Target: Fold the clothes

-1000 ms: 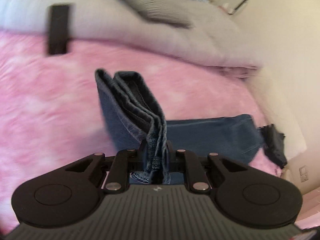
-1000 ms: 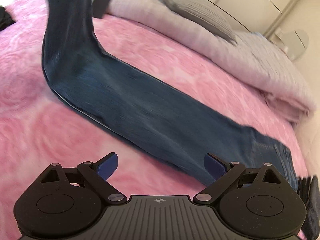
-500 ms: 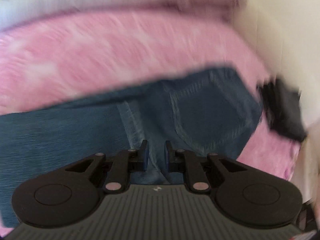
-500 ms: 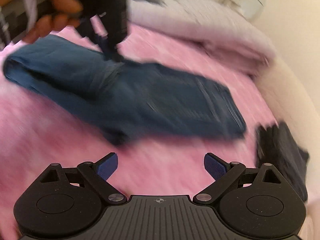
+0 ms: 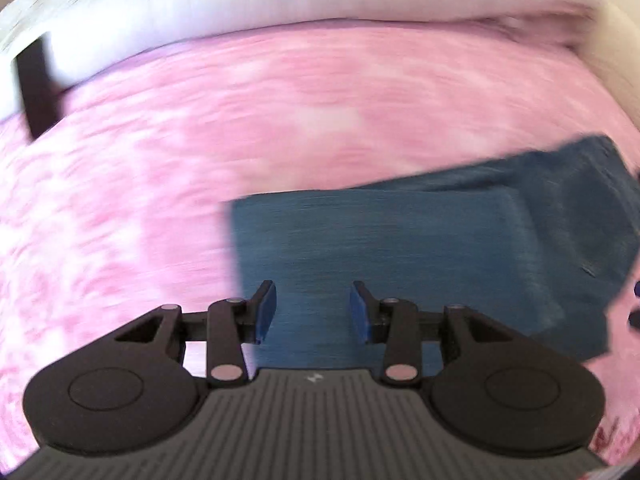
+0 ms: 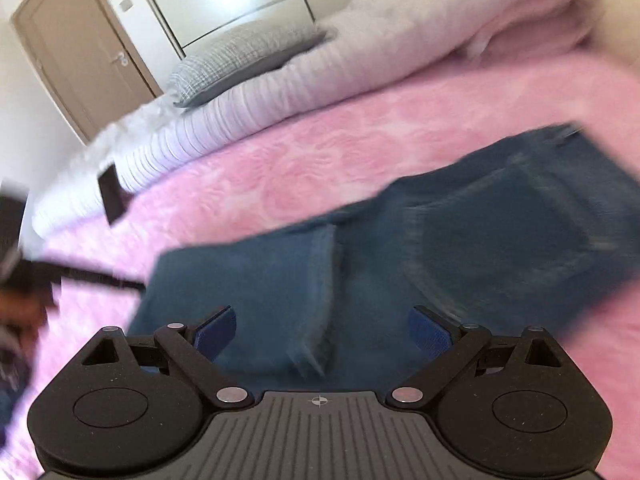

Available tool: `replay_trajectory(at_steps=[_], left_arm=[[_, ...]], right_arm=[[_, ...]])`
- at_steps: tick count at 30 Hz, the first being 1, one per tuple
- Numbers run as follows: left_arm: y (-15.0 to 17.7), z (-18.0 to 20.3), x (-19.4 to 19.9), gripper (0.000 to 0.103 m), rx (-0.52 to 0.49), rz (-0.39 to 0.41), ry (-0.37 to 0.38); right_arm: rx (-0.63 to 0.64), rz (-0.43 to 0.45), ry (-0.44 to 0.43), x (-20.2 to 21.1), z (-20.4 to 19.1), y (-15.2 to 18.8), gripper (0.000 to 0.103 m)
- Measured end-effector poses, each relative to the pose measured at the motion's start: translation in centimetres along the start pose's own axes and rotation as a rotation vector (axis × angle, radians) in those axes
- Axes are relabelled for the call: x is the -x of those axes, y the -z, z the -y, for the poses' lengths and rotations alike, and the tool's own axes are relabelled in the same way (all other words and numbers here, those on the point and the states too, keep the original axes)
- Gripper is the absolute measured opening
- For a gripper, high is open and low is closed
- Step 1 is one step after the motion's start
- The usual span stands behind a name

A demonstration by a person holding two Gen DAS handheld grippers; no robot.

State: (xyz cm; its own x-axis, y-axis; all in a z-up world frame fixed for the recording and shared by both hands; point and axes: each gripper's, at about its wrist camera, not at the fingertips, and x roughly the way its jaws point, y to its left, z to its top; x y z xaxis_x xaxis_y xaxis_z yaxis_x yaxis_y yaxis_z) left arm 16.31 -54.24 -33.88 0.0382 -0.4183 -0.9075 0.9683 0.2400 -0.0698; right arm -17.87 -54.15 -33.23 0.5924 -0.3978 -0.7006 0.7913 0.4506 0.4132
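Note:
Blue jeans [image 5: 400, 248] lie folded over on the pink bedspread [image 5: 200, 128], leg ends laid onto the seat with its back pocket. My left gripper [image 5: 313, 311] hovers over the folded edge; its jaws are opening, with denim below them but nothing pinched. In the right wrist view the same jeans [image 6: 440, 240] fill the middle, with the frayed leg hems lying across them. My right gripper [image 6: 322, 334] stands wide open above the hems, holding nothing. A blurred hand and the other gripper show at that view's left edge.
A rolled white duvet [image 6: 280, 80] and a grey checked pillow [image 6: 240, 56] lie along the far side of the bed. A dark flat phone-like object [image 6: 112, 196] rests at the duvet's edge. A door [image 6: 76, 52] and a wardrobe stand behind.
The left gripper carried the leg ends over onto the seat of the jeans, let go and drew back toward the fold. The right gripper swung across, staying open.

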Motion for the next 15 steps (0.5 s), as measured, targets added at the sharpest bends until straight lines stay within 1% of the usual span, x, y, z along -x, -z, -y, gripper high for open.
replay_trajectory(at_steps=[1, 4, 5, 6, 7, 8, 9, 11, 12, 13, 14, 15], left_arm=[[-0.1, -1.4, -0.5, 0.035, 0.025, -0.007, 0.006], [0.1, -3.8, -1.8, 0.035, 0.063, -0.016, 0.073], [0.2, -4.3, -2.2, 0.035, 0.069, -0.015, 0.093], [0.3, -4.7, -2.5, 0.035, 0.07, -0.013, 0.116], [0.6, -4.8, -2.7, 0.034, 0.066, -0.008, 0.136], [0.9, -4.9, -2.8, 0.034, 0.059, -0.003, 0.154], [1.1, -5.1, -3.0, 0.034, 0.057, 0.001, 0.175], [1.4, -5.5, -3.4, 0.034, 0.057, 0.004, 0.212], [1.5, -5.7, -3.6, 0.034, 0.058, 0.006, 0.225], [1.6, -5.9, -3.8, 0.034, 0.059, 0.008, 0.238], [1.6, -6.0, -3.8, 0.034, 0.057, 0.012, 0.246], [1.6, -6.0, -3.7, 0.032, 0.053, 0.017, 0.252]], right_arm=[[-0.028, -0.028, -0.031, -2.0, 0.4, -1.1, 0.095], [-0.08, -0.111, -0.098, -7.5, 1.3, -3.4, 0.094], [-0.077, -0.141, -0.104, -9.1, 1.4, -3.9, 0.085], [-0.069, -0.172, -0.087, -10.4, 1.6, -4.3, 0.073], [-0.082, -0.191, -0.076, -11.2, 2.0, -4.3, 0.066], [-0.095, -0.21, -0.066, -12.0, 2.4, -4.4, 0.055], [-0.108, -0.227, -0.056, -12.8, 2.7, -4.5, 0.052], [-0.137, -0.224, -0.054, -13.3, 3.4, -4.2, 0.051], [-0.135, -0.224, -0.041, -13.4, 3.4, -4.3, 0.032], [-0.131, -0.227, -0.03, -13.4, 3.5, -4.4, 0.026], [-0.15, -0.233, -0.043, -13.2, 3.7, -4.6, 0.021], [-0.139, -0.223, -0.044, -12.8, 3.5, -5.2, 0.017]])
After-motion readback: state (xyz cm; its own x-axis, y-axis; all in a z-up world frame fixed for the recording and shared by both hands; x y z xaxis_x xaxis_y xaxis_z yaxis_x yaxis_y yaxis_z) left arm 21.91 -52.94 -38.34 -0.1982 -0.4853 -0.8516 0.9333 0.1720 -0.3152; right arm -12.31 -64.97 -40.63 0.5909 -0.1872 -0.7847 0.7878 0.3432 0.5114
